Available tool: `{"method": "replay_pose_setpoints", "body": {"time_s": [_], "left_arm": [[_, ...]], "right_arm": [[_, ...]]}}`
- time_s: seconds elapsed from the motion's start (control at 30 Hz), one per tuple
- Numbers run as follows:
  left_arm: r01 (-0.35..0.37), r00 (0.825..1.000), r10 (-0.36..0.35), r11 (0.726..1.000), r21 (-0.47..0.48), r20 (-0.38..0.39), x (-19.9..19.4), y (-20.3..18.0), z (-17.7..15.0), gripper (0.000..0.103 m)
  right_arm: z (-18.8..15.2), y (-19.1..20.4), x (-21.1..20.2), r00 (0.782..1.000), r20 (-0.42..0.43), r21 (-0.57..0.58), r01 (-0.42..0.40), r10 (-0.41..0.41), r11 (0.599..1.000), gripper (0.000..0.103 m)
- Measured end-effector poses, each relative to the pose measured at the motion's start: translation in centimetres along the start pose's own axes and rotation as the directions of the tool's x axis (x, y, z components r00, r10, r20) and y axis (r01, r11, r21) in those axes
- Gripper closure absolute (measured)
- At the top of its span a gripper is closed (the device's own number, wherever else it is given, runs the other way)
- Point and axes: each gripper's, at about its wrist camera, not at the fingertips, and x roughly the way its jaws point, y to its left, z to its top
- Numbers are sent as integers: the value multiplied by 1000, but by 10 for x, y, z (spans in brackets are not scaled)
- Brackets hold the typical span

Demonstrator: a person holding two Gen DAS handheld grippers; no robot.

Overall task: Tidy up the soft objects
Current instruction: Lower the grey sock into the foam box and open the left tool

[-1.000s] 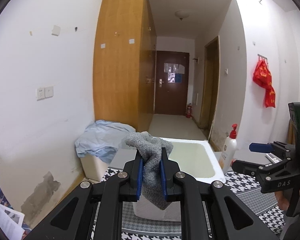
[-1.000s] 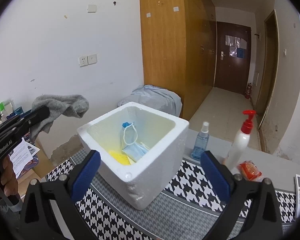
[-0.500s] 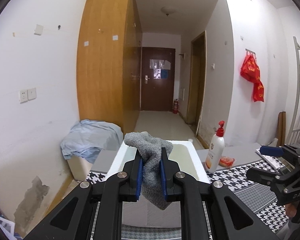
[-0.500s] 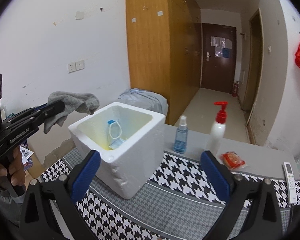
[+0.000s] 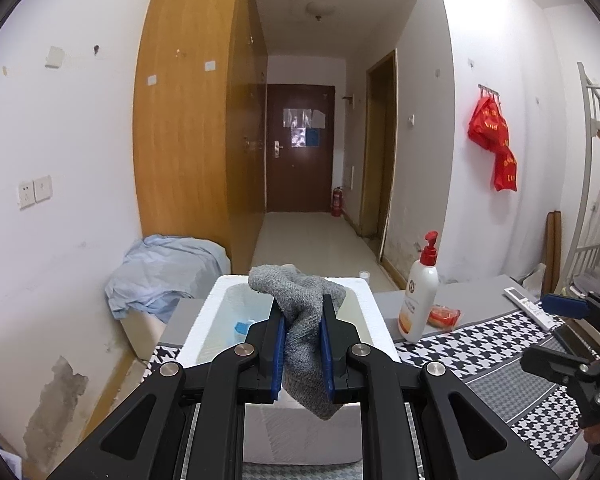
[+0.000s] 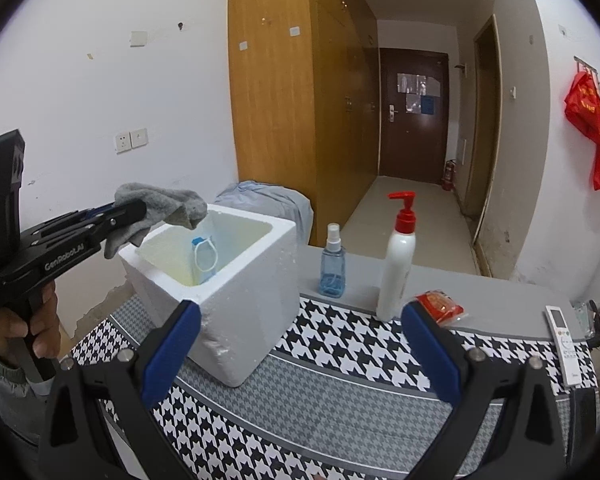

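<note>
Risk here is a sloppy drop: your left gripper (image 5: 302, 346) is clamped tight on the grey sock (image 5: 300, 320), which hangs at the near rim of the foam box (image 6: 244, 320) on the table's left end. Let go too early and it drapes outside. Your right gripper (image 6: 300, 350) is wide open, empty.

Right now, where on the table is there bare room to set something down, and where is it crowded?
Free: the houndstooth cloth in front of the foam box, running right toward the remote. Also the grey strip behind the red packet. Crowded: the row of spray bottle, pump bottle and packet just right of the box.
</note>
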Motion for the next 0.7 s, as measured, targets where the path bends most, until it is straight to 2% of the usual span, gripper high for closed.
{"method": "replay_pose_setpoints", "body": {"time_s": [0.57,0.6,0.67,0.7], "left_arm": [[-22,998,22,1000,1,-55,31,3,1,86],[-26,998,27,1000,4,-58,34,2,1,84],[-45,997,46,999,9,-67,38,1,1,74],[-51,996,53,999,18,-71,41,-2,1,59]], "right_arm": [[-10,-10,-7,999,-3,16,45,-45,999,1],[-10,-9,-8,999,-3,17,44,-44,999,1],[-10,-9,-8,999,-2,19,43,-43,999,1],[-11,-10,-9,999,0,22,45,-45,999,1]]}}
